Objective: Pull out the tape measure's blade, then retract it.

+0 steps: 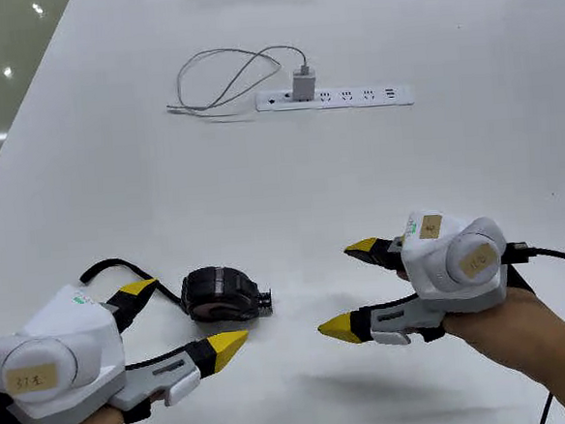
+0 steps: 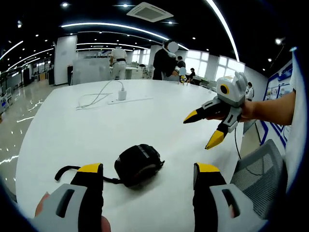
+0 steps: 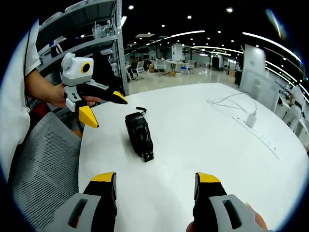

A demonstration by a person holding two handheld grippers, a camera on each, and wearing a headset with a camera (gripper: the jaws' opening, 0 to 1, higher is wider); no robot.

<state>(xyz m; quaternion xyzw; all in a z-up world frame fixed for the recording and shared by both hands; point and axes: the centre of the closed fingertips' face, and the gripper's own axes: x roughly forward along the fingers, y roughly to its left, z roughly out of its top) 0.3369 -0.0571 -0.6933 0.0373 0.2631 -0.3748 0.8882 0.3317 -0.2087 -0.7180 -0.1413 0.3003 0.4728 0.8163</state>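
A black tape measure (image 1: 220, 294) lies on the white table with its blade hook pointing right and a black strap trailing to the left. In the left gripper view the tape measure (image 2: 138, 165) sits just ahead of the jaws, and in the right gripper view the tape measure (image 3: 139, 135) lies further off. My left gripper (image 1: 185, 316) is open, its yellow tips either side of the case without touching it. To the right of the hook my right gripper (image 1: 351, 287) hangs open and holds nothing. The left gripper (image 2: 149, 169) and right gripper (image 3: 157, 178) both show wide gaps.
A white power strip (image 1: 337, 97) with a plugged charger (image 1: 304, 82) and a looped grey cable (image 1: 220, 80) lies at the far side of the table. A grey mesh chair (image 3: 46, 169) stands by the near edge. People stand in the background (image 2: 164, 60).
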